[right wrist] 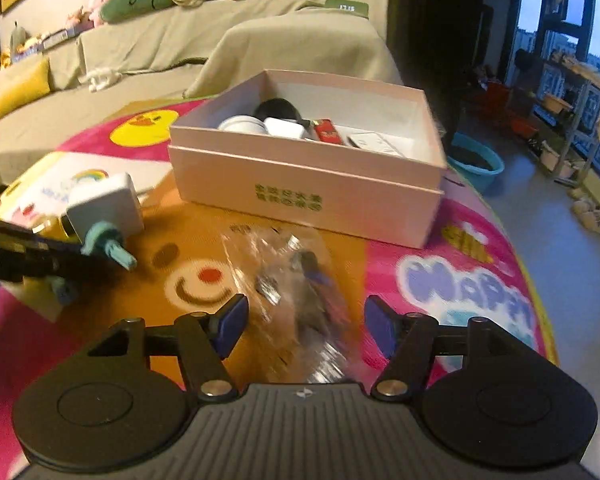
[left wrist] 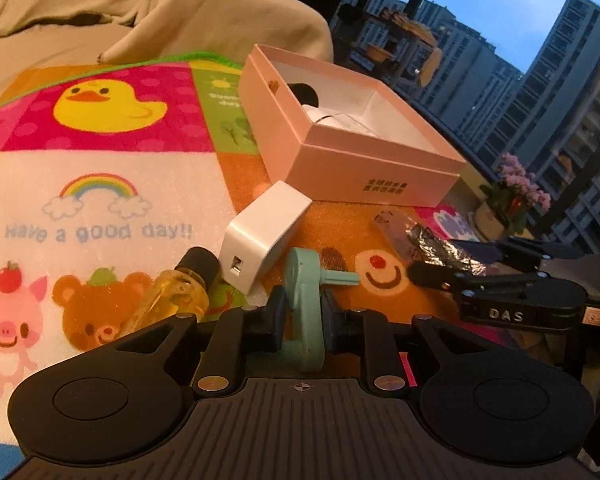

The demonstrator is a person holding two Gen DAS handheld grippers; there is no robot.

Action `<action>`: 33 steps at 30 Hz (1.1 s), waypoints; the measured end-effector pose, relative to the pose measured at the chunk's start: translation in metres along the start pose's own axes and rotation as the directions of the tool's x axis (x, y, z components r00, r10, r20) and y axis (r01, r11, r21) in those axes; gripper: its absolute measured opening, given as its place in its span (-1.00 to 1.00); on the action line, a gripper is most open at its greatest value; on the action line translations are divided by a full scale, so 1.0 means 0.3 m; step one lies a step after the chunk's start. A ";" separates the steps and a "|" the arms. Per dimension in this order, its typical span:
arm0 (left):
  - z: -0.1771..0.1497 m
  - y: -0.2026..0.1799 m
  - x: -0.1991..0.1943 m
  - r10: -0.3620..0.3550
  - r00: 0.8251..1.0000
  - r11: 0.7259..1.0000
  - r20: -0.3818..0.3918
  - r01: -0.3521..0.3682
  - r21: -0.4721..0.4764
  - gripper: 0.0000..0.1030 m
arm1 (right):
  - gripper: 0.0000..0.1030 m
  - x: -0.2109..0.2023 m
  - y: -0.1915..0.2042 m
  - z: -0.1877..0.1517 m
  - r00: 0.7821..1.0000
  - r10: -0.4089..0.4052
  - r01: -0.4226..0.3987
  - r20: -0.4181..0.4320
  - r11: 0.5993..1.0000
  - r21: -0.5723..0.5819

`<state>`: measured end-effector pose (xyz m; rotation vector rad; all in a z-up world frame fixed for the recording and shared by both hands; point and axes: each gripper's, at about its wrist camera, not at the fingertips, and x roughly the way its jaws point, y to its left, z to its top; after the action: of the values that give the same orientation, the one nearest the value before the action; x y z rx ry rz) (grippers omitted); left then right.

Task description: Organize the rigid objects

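My left gripper [left wrist: 303, 312] is shut on a mint-green plastic piece [left wrist: 304, 296] with a short peg, held just above the mat; it also shows in the right wrist view [right wrist: 108, 246]. A white charger block [left wrist: 264, 236] and a small yellow bottle [left wrist: 176, 296] with a black cap lie just behind it. The open pink box [left wrist: 352, 152] holds several small items. My right gripper [right wrist: 306, 326] is open, its jaws on either side of a clear plastic bag [right wrist: 300, 288] of small dark parts. It also shows in the left wrist view [left wrist: 452, 264].
A colourful cartoon mat [left wrist: 100, 200] covers the table. A beige covered sofa [right wrist: 180, 40] stands behind. A teal basin [right wrist: 476, 162] sits on the floor to the right, near a shelf rack [right wrist: 568, 112] and the window. A potted plant [left wrist: 508, 200] stands at the right.
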<state>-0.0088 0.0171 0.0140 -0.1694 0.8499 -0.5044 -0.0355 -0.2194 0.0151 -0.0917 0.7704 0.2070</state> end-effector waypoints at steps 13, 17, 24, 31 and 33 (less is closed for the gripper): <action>-0.050 -0.082 -0.027 0.029 0.999 0.991 -0.027 -0.025 0.130 -0.67 | -0.64 -0.085 0.024 -0.002 0.997 0.075 -0.075 0.010 0.997 -0.023; -0.073 -0.112 -0.040 0.013 0.999 0.988 -0.045 -0.006 0.153 -0.69 | -0.64 -0.155 -0.002 -0.012 0.996 0.074 -0.074 0.045 0.997 0.004; -0.067 -0.133 -0.125 -0.006 1.000 0.987 0.012 0.004 0.162 -0.73 | -0.65 -0.235 -0.005 -0.018 0.992 0.095 -0.096 0.084 0.995 0.011; -0.011 -0.165 -0.235 -0.047 0.991 0.981 0.124 0.022 0.192 -0.77 | -0.84 -0.309 -0.021 0.006 0.982 0.104 -0.111 0.156 0.993 0.033; 0.008 -0.183 -0.256 -0.059 0.987 0.977 0.151 0.027 0.209 -0.77 | -0.84 -0.331 -0.025 0.013 0.978 0.102 -0.109 0.181 0.994 0.029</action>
<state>-0.0690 0.0070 0.0861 -0.0356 0.6364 -0.6087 -0.1005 -0.2413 0.0875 0.0052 0.6002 0.2973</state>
